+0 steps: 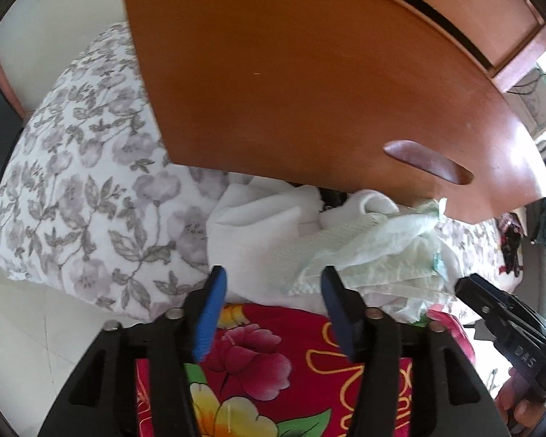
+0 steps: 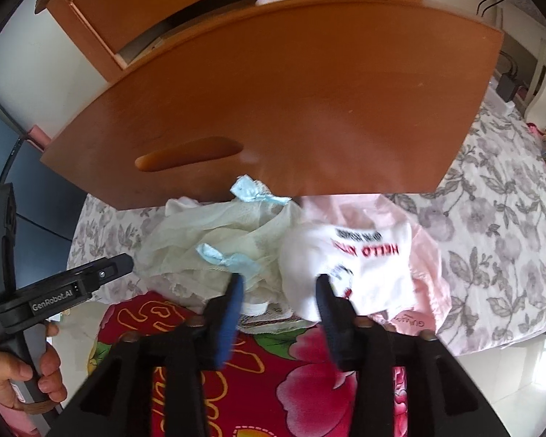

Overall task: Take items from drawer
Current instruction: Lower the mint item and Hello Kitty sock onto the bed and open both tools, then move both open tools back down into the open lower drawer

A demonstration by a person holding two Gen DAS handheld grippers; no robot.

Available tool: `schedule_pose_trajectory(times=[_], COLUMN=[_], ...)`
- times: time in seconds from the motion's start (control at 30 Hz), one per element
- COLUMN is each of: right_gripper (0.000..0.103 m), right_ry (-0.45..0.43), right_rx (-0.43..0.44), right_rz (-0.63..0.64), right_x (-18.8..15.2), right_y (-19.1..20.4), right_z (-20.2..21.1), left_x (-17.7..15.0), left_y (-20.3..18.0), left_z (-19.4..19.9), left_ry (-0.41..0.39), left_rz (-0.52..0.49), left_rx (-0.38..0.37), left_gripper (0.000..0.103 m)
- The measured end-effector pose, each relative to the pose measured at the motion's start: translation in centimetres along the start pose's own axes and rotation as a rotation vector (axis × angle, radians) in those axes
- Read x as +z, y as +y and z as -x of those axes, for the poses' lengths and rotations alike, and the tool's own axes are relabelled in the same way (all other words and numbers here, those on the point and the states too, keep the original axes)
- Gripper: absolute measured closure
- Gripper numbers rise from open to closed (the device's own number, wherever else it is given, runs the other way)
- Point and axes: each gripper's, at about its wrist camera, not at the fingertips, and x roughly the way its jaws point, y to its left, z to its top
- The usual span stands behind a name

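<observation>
The open wooden drawer (image 1: 309, 91) served as the landmark: its curved front, with a slot handle (image 1: 427, 162), hung over a bed covered in a grey floral sheet (image 1: 80, 182). Just below the drawer's lower edge lay a heap of clothes on the sheet. In the left wrist view, a white cloth (image 1: 258, 225) sat directly under the drawer front, and a pale green gauzy garment (image 1: 378, 251) lay beside it, nearer the handle end. The left gripper (image 1: 273, 284) hovered in front of that heap, below the drawer, with its blue pads (image 1: 211, 313) spread apart and nothing pinched between them; no pad could be seen pressing on fabric. In the right wrist view, the same pale green garment (image 2: 214, 240), trimmed with light blue ribbon bows (image 2: 222, 256), lay under the drawer's handle side, and a white garment with red lettering (image 2: 353, 266) rested beside it on a pink piece (image 2: 426, 255). The right gripper (image 2: 278, 291) stood over the seam between the green and white garments, its jaws parted, gripping nothing that could be made out. A red flowered blanket (image 2: 309, 375) lay farthest from the drawer, beneath both grippers. A hand (image 2: 29, 375) held the left tool's handle.
</observation>
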Motion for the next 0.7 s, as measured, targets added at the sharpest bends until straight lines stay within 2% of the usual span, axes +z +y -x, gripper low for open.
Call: schedule_pose_trajectory(times=[0.07,0.13,0.2,0.37,0.47,0.53,0.57,0.6,0.7], right_gripper=[0.048,0.037,0.03,0.022,0.012,0.007,0.005,0.001,0.0], right_ry=[-0.005,-0.012,-0.025,-0.035,-0.036,-0.041,-0.044,-0.048,-0.061], right_rx=[-0.008,-0.02,-0.034,-0.055,-0.06,-0.058,-0.057,-0.057,-0.063], right_rz=[-0.003,-0.006,-0.013,-0.037,-0.048,-0.045,-0.042,-0.04,-0.027], right_x=[0.0,0.1,0.2,0.2,0.2,0.3,0.3,0.2,0.2], right_y=[-0.1,-0.3,-0.6,-1.5,-1.8,-2.0,-1.9,-1.8,-1.7], right_z=[0.1,0.2,0.4,0.7,0.7,0.7,0.7,0.8,1.0], left_x=[0.0,0.1,0.1,0.2,0.1,0.1,0.1,0.1,0.0], left_y=[0.3,0.7,0.9,1.5,1.7,1.8,1.9,1.9,1.8], left_z=[0.0,0.0,0.1,0.4,0.4,0.3,0.3,0.3,0.5], left_ry=[-0.001,-0.009,-0.021,-0.045,-0.051,-0.053,-0.053,-0.058,-0.074], left_rz=[0.011,0.022,0.029,0.044,0.052,0.056,0.057,0.059,0.061], left_rx=[0.019,0.036,0.054,0.088,0.101,0.108,0.109,0.111,0.118], left_gripper=[0.042,0.037,0.025,0.023,0.022,0.019,0.012,0.01,0.01])
